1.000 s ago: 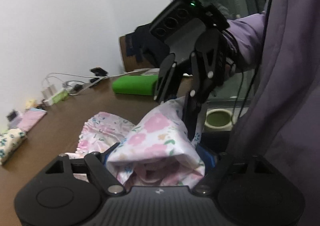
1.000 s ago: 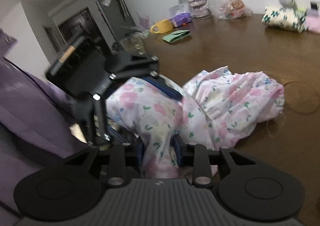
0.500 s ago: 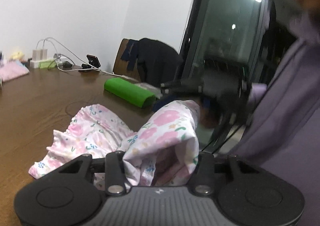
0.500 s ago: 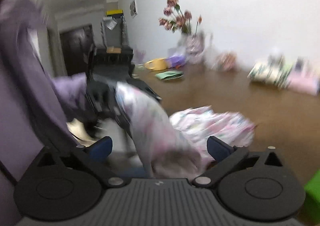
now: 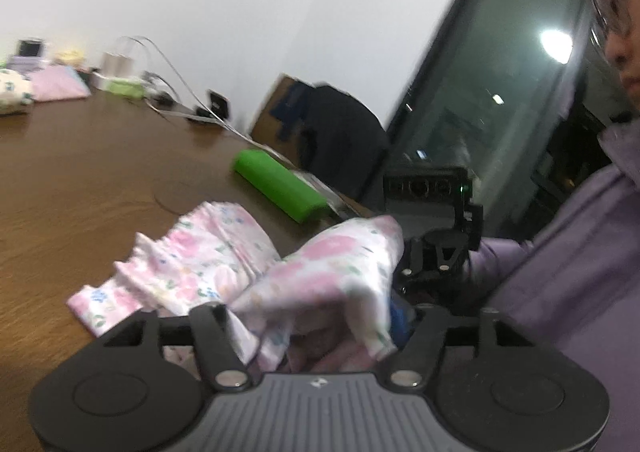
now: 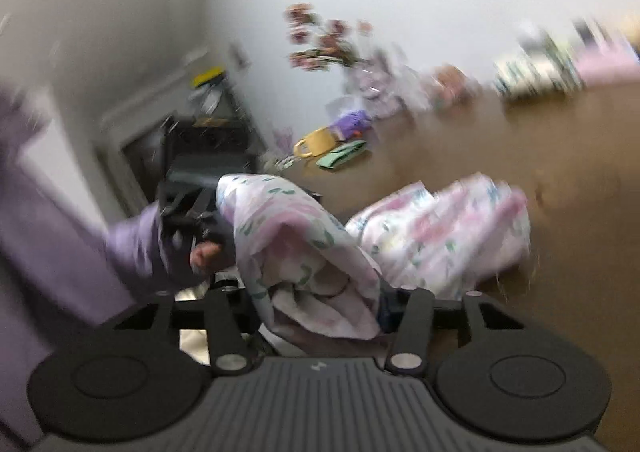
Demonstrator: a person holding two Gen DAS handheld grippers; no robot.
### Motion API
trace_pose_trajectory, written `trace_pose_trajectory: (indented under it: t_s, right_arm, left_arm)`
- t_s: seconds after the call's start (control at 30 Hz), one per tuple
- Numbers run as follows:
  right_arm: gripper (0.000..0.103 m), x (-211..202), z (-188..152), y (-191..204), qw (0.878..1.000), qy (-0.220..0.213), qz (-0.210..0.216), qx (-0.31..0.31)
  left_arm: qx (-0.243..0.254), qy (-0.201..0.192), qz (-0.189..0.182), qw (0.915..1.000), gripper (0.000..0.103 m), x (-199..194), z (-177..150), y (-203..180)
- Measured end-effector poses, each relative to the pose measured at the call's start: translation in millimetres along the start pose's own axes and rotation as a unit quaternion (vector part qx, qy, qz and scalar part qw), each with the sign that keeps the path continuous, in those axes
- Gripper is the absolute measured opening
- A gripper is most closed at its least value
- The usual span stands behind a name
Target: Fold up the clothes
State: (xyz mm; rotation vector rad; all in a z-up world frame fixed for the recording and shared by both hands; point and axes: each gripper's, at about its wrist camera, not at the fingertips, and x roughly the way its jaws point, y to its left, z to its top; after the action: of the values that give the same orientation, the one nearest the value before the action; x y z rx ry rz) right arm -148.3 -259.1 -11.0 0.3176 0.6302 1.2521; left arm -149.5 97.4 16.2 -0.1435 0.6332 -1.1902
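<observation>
Mid-fold: left gripper (image 5: pixel 316 316) & right gripper (image 6: pixel 320 304) each have jaws clamped on one end of the floral garment (image 5: pixel 320 272), lifted near the table (image 5: pixel 80 180) edge w/ the rest bunched on top; next, prob. spread flat.

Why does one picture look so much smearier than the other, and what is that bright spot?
Right wrist view: heavy motion blur smears the flowers and floral garment. Left wrist view: sharper, with mild blur on the garment; the bright spot is a lamp reflected in the dark window; fisheye bends the wooden table.
</observation>
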Motion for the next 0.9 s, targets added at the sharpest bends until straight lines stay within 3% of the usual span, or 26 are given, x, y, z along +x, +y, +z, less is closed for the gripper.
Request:
trace_pose_trajectory:
  t_s: [0.17, 0.33, 0.43, 0.6, 0.67, 0.73, 0.83, 0.9]
  right_arm:
    - [0.039, 7.4, 10.0, -11.8, 0.992, 0.002, 0.036, 0.118]
    - [0.038, 6.6, 22.3, -44.8, 0.968, -0.026, 0.030, 0.247]
    - [0.039, 6.3, 20.5, -43.8, 0.971, -0.028, -0.030, 0.234]
    - [0.039, 3.7, 17.2, -35.8, 0.969, -0.068, -0.075, 0.224]
    - [0.052, 5.1, 21.9, -24.9, 0.974, -0.076, -0.127, 0.173]
    - [0.080, 6.1, 22.3, -14.0, 0.973, -0.086, -0.174, 0.122]
    - [0.099, 10.9, 24.5, -5.5, 0.969, -0.089, -0.221, 0.060]
    - [0.099, 14.9, 26.1, -2.4, 0.965, -0.087, -0.246, 0.023]
  left_arm:
    - [-0.050, -0.051, 0.050, 0.9962, 0.072, -12.6, 3.5, 11.0]
    - [-0.122, -0.072, 0.107, 0.9842, 0.070, -14.2, 10.0, 30.6]
    - [-0.159, -0.062, 0.136, 0.9760, 0.069, -4.4, 11.4, 39.7]
    - [-0.178, -0.081, 0.143, 0.9702, 0.065, -6.3, 9.9, 46.7]
    - [-0.185, -0.077, 0.168, 0.9653, 0.065, -3.8, 10.3, 50.0]
    - [-0.188, -0.072, 0.190, 0.9610, 0.065, -2.7, 8.4, 52.1]
    - [-0.178, -0.068, 0.213, 0.9584, 0.067, 5.6, 8.6, 53.0]
    - [-0.173, -0.067, 0.218, 0.9583, 0.067, 9.8, 10.1, 53.4]
